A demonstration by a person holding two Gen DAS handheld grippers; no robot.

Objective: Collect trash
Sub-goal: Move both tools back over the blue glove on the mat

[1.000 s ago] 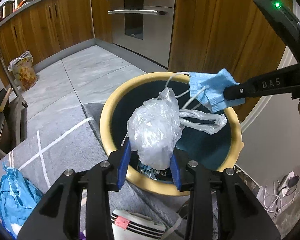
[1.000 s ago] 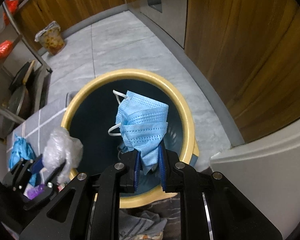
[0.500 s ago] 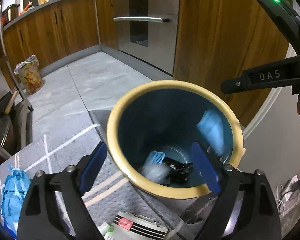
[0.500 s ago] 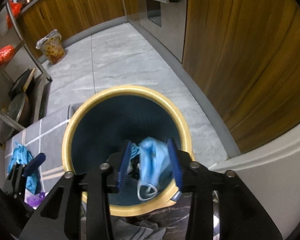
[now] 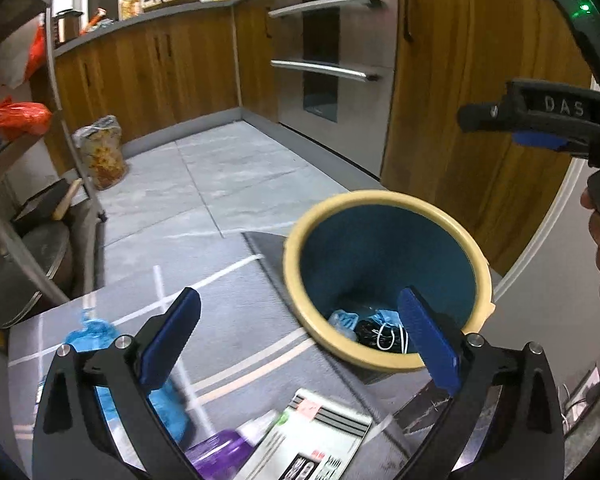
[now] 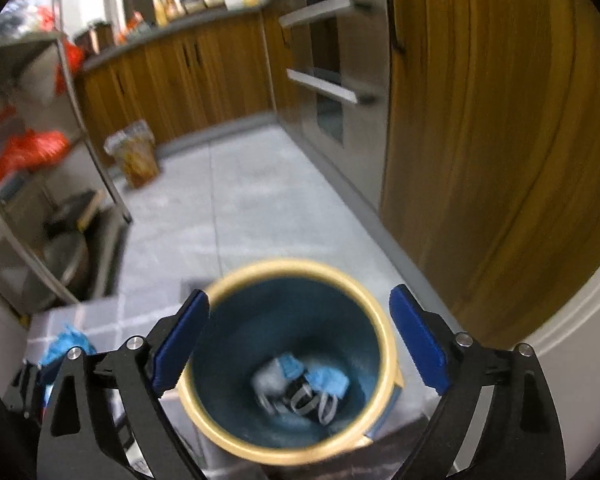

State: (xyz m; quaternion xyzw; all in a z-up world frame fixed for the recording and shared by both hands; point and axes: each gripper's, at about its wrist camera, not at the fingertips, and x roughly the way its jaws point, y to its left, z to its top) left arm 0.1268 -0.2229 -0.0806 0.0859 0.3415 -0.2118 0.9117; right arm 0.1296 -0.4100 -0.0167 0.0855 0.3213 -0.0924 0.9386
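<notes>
Both tongs have just been opening: the clear bag and the blue mask (image 6: pixel 326 380) now lie at the bottom of the yellow-rimmed bin (image 5: pixel 296 264). The left gripper (image 5: pixel 300 336) and right gripper (image 6: pixel 300 340) gape empty above it; beyond, blue trash (image 5: pixel 82 330) lies on the grey rug (image 5: pixel 236 304).

The bin (image 5: pixel 386 276) stands on the floor before the cabinet (image 5: pixel 472 92); a mask (image 6: pixel 326 380) and what seems a bag (image 6: pixel 266 384) lie inside.
</notes>
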